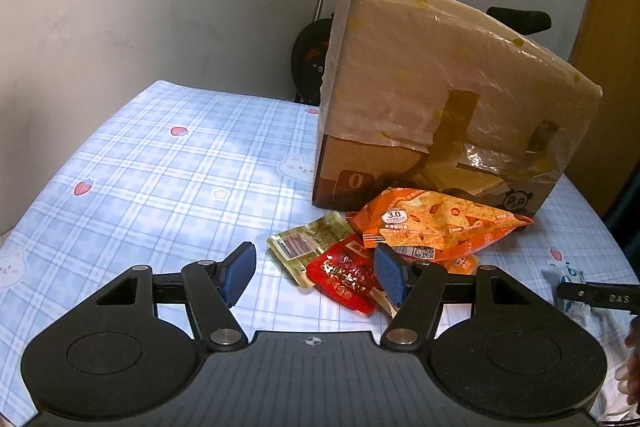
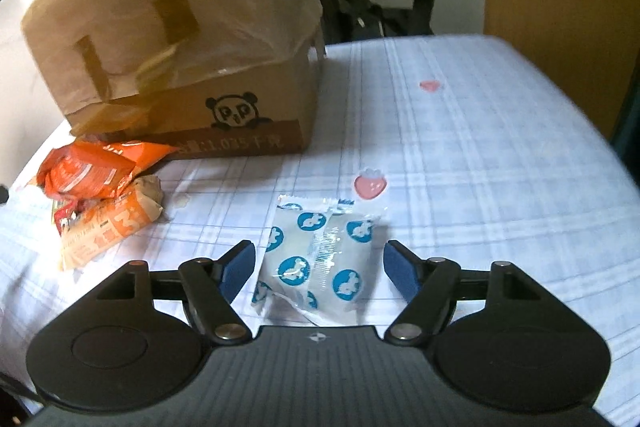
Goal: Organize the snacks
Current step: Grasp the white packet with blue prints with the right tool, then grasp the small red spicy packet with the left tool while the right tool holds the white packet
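Your right gripper hovers with fingers spread apart around a white packet with blue rabbit circles lying on the checked tabletop, pads not touching it. Your left gripper is open and empty above a red packet, beside an orange chip bag and cardboard box.

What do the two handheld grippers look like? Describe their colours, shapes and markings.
Both look alike. The left gripper and right gripper each have a black ribbed body with a small white crosshair mark, two rounded black lobes with circular recesses, black linkage arms with silver pivot pins, and two fingers tipped with blue textured pads. No cables or sleeves are visible.
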Tool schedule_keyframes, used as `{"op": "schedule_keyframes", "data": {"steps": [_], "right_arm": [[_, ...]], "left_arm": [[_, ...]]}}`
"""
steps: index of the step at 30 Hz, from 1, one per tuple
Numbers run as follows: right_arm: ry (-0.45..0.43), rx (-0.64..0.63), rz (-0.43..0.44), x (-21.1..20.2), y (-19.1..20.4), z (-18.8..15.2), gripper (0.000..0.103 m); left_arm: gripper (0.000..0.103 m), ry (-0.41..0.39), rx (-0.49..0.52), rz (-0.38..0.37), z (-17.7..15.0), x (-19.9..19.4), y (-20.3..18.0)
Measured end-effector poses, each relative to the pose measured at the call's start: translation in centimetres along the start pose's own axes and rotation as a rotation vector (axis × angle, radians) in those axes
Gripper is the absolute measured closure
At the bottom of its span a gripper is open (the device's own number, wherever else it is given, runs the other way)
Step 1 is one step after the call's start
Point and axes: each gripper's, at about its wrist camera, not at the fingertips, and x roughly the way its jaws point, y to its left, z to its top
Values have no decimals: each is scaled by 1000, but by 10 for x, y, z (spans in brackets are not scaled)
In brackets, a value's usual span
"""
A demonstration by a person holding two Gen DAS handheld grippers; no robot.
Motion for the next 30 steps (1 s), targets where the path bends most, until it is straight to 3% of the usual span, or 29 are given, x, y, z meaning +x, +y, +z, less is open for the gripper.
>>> {"op": "schedule_keyframes", "data": {"steps": [3, 5, 10, 22, 30], "right_arm": [[21, 37, 12, 11, 2, 2, 29], [8, 9, -2, 14, 9, 3, 43], [-18, -94, 26, 19, 28, 2, 50], [-116, -179, 25, 23, 40, -19, 51], [-132, -171, 32, 21, 38, -21, 51]], "left_arm": [[36, 5, -7, 1, -1, 0, 2], [36, 10, -10, -4, -1, 0, 2], [35, 23, -7, -13, -2, 2, 0], [35, 99, 39, -61, -12, 15, -10], [36, 128, 72, -57, -15, 30, -18]]}}
